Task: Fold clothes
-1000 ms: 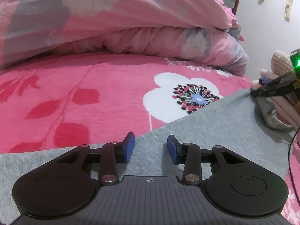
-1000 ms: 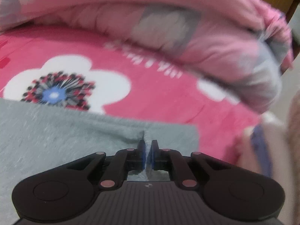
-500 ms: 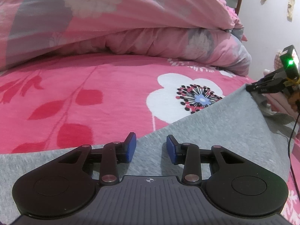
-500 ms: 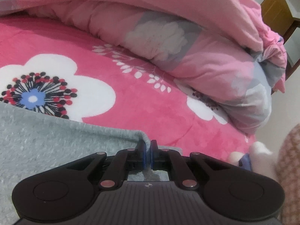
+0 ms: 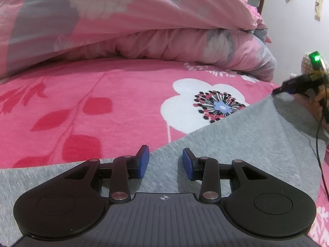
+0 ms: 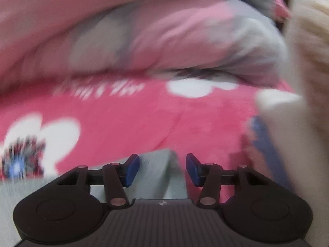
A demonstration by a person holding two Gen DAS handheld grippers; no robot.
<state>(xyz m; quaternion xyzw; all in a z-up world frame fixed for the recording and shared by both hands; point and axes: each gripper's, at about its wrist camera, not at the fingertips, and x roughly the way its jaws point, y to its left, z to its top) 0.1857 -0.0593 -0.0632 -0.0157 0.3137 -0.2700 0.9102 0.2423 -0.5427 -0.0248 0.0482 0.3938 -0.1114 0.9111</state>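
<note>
Two grippers over grey garment on bed: left gripper part-open, empty; right gripper just opening, releasing stretched corner flat.

Left gripper: black linkage arms, blue pads. Jaws parted with a clear gap, nothing pressed between them; pointed forward and down, low over grey cloth.

Right gripper: same build. Jaws have just been opening and now stand apart; a ridge of the cloth rises in the gap, pads clear of it. View blurred. Also seen at the far right of the left wrist view, tips at the cloth's corner.
</note>
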